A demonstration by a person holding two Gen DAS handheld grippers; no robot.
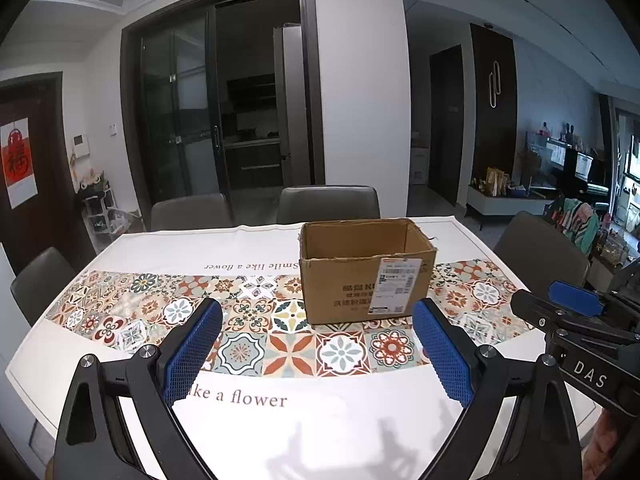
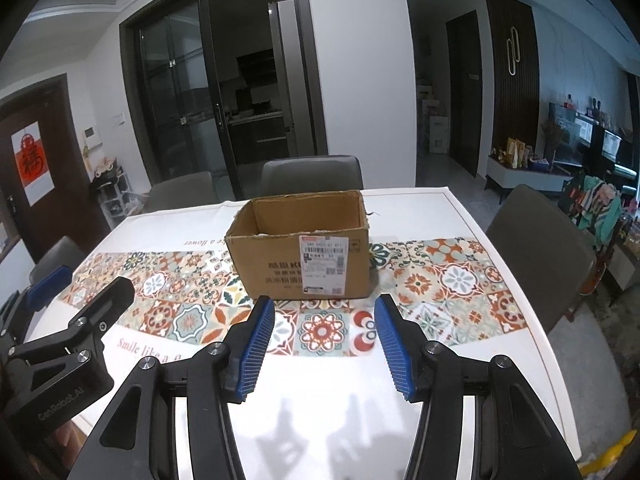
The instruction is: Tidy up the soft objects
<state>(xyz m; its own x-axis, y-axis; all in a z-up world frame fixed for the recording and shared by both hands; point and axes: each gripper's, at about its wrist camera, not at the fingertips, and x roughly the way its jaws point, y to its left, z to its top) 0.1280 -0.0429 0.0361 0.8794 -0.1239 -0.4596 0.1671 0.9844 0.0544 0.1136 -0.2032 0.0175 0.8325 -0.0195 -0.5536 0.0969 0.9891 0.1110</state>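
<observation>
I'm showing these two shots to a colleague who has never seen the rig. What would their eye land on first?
Most likely the open cardboard box, standing upright mid-table on the band of colourful floral tiles printed across the white tablecloth, its white shipping label facing the cameras. Next, the blue-padded left gripper and right gripper in the foreground, both open and holding nothing. No soft object shows on the table.

"Smile like a flower" on tablecloth (image 1: 240,398), "DAS" on right gripper (image 1: 576,304)

cardboard box (image 1: 366,270) ahead, tablecloth (image 1: 328,412) bare before it
</observation>
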